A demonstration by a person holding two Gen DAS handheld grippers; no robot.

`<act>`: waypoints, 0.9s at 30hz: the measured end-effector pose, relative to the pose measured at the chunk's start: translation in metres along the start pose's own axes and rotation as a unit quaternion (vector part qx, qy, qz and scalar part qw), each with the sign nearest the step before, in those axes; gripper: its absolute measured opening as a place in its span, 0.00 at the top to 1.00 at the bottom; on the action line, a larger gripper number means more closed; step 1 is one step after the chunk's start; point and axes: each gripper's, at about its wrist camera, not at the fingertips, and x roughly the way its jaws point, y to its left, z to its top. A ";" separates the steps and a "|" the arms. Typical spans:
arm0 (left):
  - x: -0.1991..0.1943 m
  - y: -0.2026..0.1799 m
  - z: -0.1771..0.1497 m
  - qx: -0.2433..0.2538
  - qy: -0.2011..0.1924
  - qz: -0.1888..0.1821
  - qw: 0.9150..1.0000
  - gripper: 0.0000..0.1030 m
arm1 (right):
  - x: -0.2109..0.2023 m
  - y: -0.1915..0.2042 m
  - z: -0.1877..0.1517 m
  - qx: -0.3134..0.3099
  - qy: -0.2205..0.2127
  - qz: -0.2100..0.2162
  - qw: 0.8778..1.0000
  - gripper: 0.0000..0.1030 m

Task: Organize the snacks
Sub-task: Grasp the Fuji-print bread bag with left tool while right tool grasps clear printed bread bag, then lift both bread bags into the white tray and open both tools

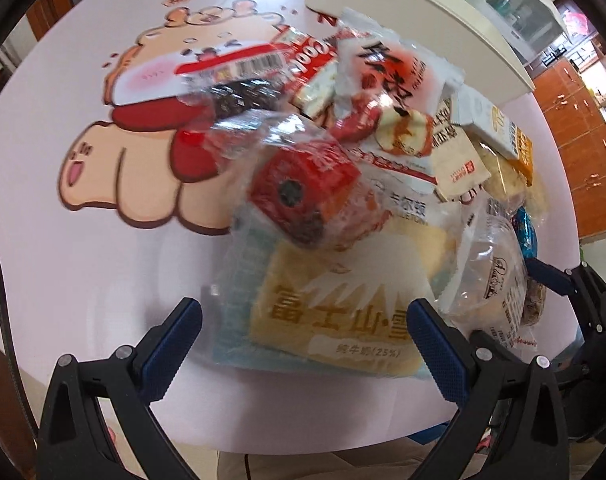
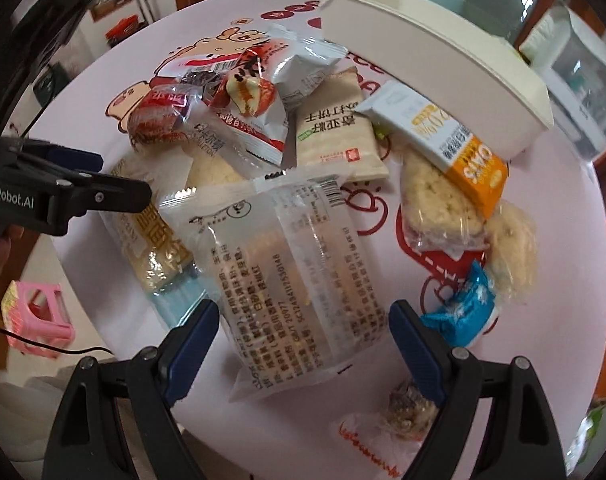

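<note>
Heaped loosely on a round pink cartoon-printed table [image 2: 563,280] beside a cream plastic tray [image 2: 443,64], partly cut off at the frame edge: crinkly snack packets [image 2: 287,128], overlapping so lower ones show only corners, and blurred in the left wrist view. Left gripper [image 1: 303,328] released, blue ribbed pads spread either side of a yellow cake pack [image 1: 335,312]. Right gripper [image 2: 303,328] likewise spread wide, empty, flanking a clear glossy wrapper [image 2: 295,264] with small print.

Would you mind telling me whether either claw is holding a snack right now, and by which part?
Nothing is held. The left claw is open around the yellow cake packet, and the right claw is open around the clear printed packet.
</note>
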 end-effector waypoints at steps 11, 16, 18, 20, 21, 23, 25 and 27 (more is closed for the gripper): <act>0.015 -0.009 -0.002 0.039 0.012 0.012 0.999 0.00 | 0.008 0.009 -0.001 -0.037 -0.007 -0.010 0.999 0.08; 0.022 -0.017 0.008 0.036 0.030 0.019 0.999 0.00 | 0.017 0.015 0.001 -0.048 -0.006 -0.022 0.999 0.08; 0.022 -0.022 0.009 0.041 0.033 0.021 0.998 0.05 | 0.022 0.012 0.006 -0.052 -0.009 -0.029 0.998 0.11; 0.019 -0.032 0.011 0.050 0.029 0.019 0.998 0.14 | 0.022 0.014 0.006 -0.055 -0.014 -0.029 0.998 0.14; 0.017 -0.034 0.011 0.050 0.027 0.020 0.998 0.18 | 0.021 0.015 0.006 -0.055 -0.017 -0.029 0.998 0.16; 0.011 -0.032 0.012 0.044 0.018 0.015 0.999 0.31 | 0.019 0.016 0.004 -0.051 -0.023 -0.028 0.998 0.20; 0.004 -0.029 0.016 0.035 0.010 0.009 0.999 0.60 | 0.017 0.014 0.003 -0.042 -0.029 -0.027 0.998 0.26; -0.004 -0.028 0.018 0.039 0.001 0.007 0.999 0.81 | 0.015 0.010 0.002 -0.028 -0.032 -0.020 0.999 0.29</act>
